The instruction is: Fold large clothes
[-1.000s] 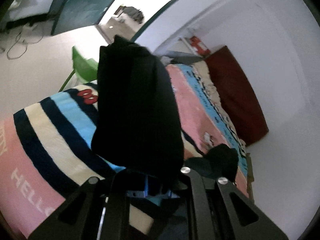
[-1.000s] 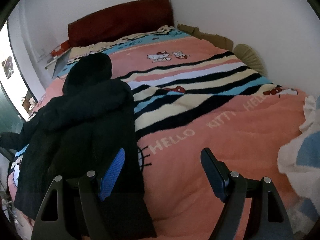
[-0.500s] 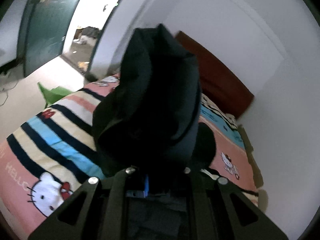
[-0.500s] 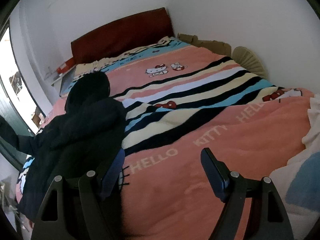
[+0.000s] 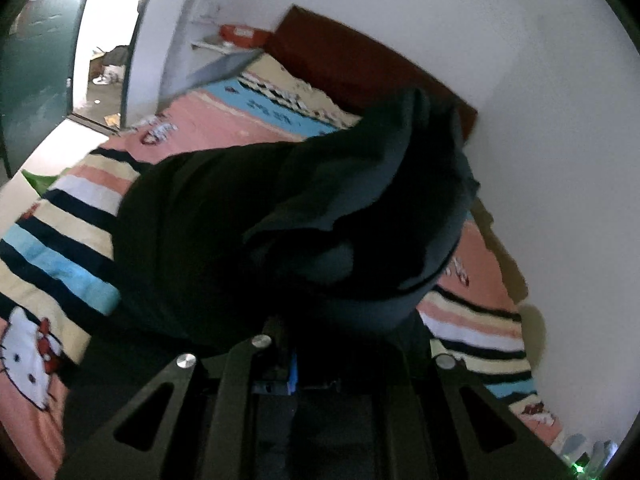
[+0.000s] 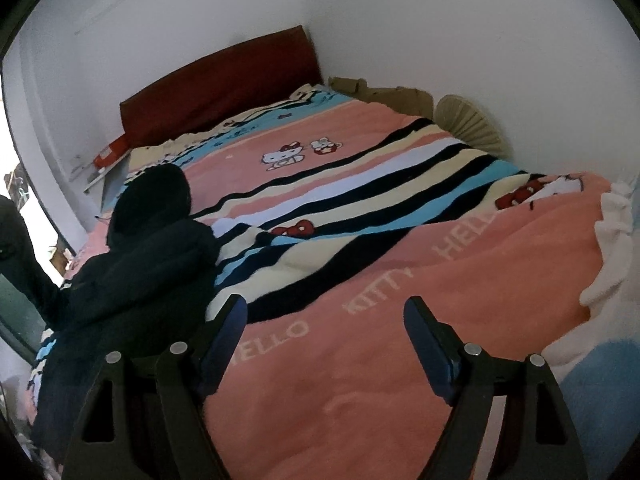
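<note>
Folding looks barely begun — the left gripper pinches a bunched fold of the bulky black hooded coat sprawled along the striped pink fleece blanket's left edge, the right gripper spread empty.

On the pink band of the blanket, in the right wrist view, we read "HELLO" in pale letters at about 6 o'clock, "KITTY" beside it toward 4 o'clock, and a second "HELLO", partly folded, toward 3 o'clock. We read no lettering in the left wrist view.
</note>
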A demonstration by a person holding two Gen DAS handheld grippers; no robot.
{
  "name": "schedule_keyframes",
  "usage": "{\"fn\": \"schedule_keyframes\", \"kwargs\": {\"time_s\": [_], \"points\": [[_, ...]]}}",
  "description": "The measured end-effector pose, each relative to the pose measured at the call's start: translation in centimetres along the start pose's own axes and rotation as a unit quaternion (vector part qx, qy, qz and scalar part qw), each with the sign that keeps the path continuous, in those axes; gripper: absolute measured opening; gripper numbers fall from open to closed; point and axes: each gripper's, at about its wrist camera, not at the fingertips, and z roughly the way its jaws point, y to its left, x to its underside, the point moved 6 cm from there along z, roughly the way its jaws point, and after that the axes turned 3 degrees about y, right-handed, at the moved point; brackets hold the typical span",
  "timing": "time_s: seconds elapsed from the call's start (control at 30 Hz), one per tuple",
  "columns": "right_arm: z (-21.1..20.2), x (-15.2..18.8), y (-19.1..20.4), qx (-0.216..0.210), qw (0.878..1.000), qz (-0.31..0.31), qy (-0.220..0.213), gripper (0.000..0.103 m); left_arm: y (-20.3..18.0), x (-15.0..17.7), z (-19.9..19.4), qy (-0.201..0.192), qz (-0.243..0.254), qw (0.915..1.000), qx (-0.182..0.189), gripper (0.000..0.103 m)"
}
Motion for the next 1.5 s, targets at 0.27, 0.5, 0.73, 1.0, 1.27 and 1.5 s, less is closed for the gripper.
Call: {"fn": "schedule_keyframes", "kwargs": {"time_s": [0.27,0.5,0.73,1.0,1.27,1.5], "points": [[2.0,0.4,-1.3,0.026,0.999,0.000,0.020,0.082,-3.3,5.1,8.5,0.062,0.021,0.9979,-0.005,0.011],[3.0,1.5,-1.8,0.037,0.999,-0.005,0.036,0.082,-5.4,9.4,15.8,0.110,0.042,0.9924,-0.036,0.011],[3.3,2.1,-1.7,0.042,0.998,-0.009,0.044,0.082,-6.2,12.2,18.0,0.134,0.061,0.9877,-0.053,0.019],[2.3,2.2,0.1,0.042,0.998,-0.025,0.038,0.083,-7.5,11.8,15.3,0.141,0.070,0.9871,-0.027,0.042],[-0.6,2.5,2.8,0.037,0.998,-0.037,0.024,0.083,-9.0,11.5,12.2,0.146,0.084,0.9856,0.012,0.055],[-4.8,2.6,5.3,0.030,0.998,-0.051,-0.003,0.084,-9.4,10.5,7.1,0.127,0.095,0.9864,0.043,0.056]]}}
